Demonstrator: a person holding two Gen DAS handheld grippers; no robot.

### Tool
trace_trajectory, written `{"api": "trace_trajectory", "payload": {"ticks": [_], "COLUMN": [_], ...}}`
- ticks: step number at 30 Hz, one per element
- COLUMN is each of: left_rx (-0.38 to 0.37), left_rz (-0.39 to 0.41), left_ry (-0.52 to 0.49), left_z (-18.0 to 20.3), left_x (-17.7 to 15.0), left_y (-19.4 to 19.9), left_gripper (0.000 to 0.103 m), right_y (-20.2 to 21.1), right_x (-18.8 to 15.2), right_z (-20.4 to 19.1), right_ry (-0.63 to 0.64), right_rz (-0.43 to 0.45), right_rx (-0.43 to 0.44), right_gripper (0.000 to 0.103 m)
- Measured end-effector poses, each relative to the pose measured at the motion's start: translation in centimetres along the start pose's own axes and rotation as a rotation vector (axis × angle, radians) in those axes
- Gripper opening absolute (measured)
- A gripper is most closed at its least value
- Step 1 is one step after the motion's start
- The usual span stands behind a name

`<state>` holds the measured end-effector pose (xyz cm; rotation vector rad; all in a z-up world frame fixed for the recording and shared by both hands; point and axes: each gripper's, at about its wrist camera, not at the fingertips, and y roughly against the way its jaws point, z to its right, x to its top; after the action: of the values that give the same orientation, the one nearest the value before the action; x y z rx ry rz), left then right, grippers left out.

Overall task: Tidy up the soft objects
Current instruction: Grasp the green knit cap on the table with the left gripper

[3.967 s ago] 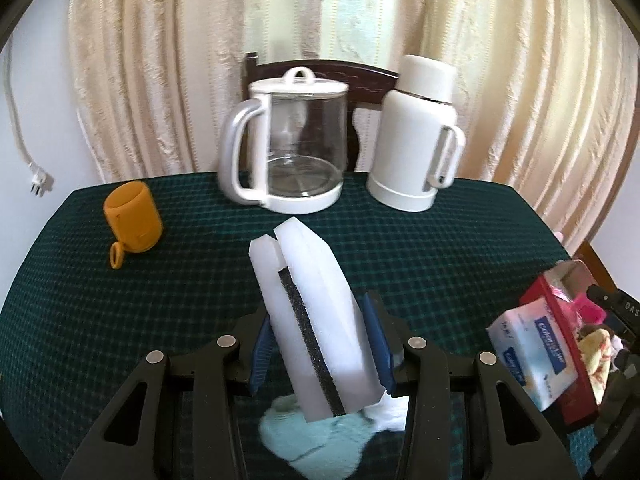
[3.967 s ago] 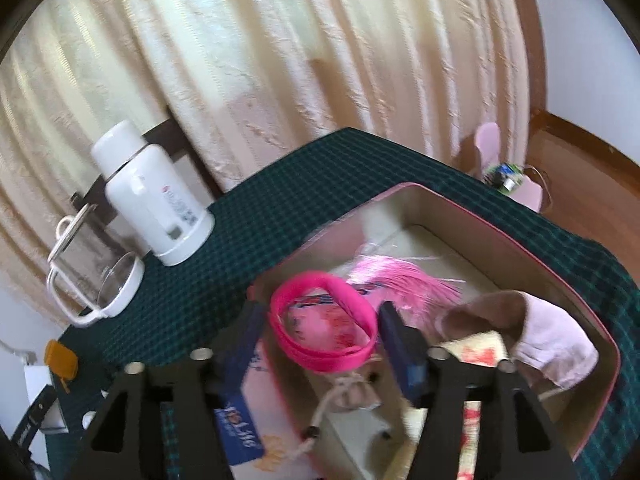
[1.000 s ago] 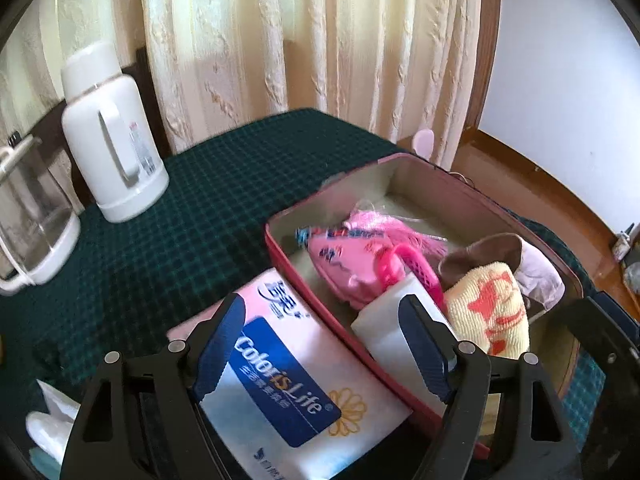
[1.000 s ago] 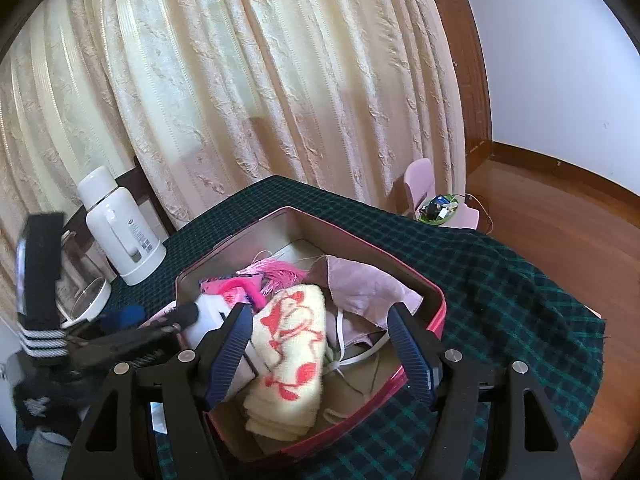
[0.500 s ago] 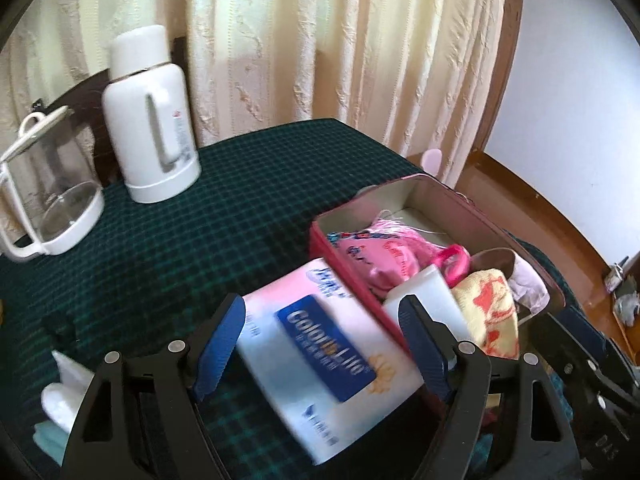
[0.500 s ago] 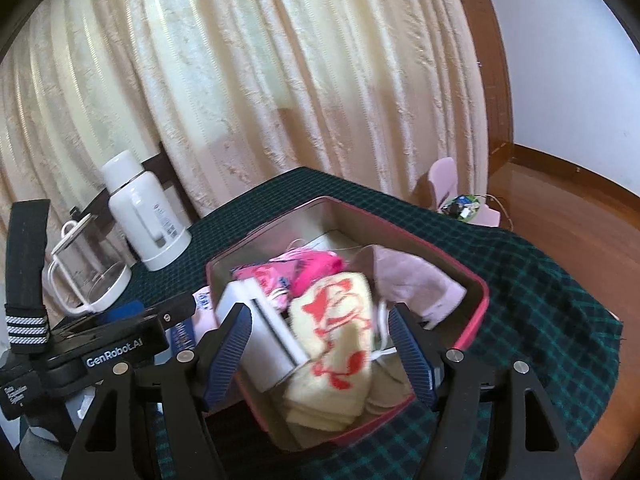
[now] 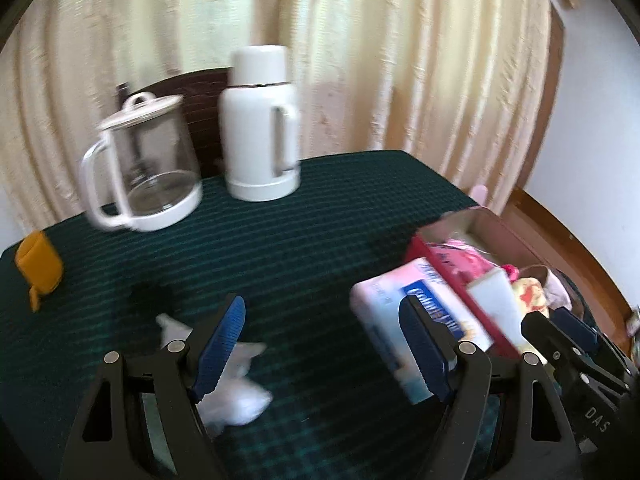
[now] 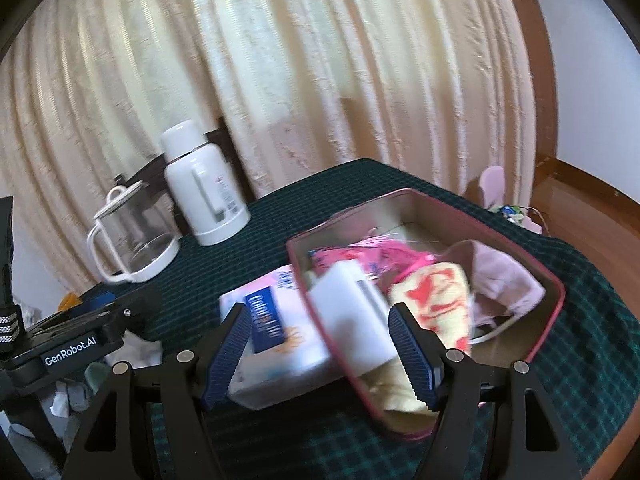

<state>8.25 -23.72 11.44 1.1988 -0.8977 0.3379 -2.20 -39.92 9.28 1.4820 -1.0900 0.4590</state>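
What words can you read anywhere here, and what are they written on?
"GenRobot.AI": white letters on the black left gripper, seen from the right wrist.
"DAS": on the black right gripper, cut off at the edge.
Blue label on the pink-and-white tissue pack: too blurred to read.
Small print on the white thermos jug: too small.

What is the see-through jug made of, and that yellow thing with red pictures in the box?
The jug looks like clear glass with a glossy white plastic handle, lid and base: the curtain shows through its wall. The yellow thing looks like soft, fuzzy knit or terry cloth: it slumps and folds in the red box.
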Motion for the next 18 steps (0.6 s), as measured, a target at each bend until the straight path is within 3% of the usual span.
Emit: {"api": "trace_trajectory", "payload": {"ticks": [9,18], "left_rx": [0.143,0.197], "left_rz": [0.070,0.012], "left_ry": [0.161,0.267], "left_z": [-7.5,-12.6], "left_x": [-2.8,-5.5], "left_y": [3.3,2.7], "left_gripper": [0.086,0.086], "right_y": [-0.6,-1.8], "right_x": [-1.1,-2.4], "right_z": [-4.2,-7.6], "right_ry": [0.074,0.114], "right_rz": [-0.049,-0.114], "right_rx": [0.099,0.148], "right_gripper": [0.074,0.074]}}
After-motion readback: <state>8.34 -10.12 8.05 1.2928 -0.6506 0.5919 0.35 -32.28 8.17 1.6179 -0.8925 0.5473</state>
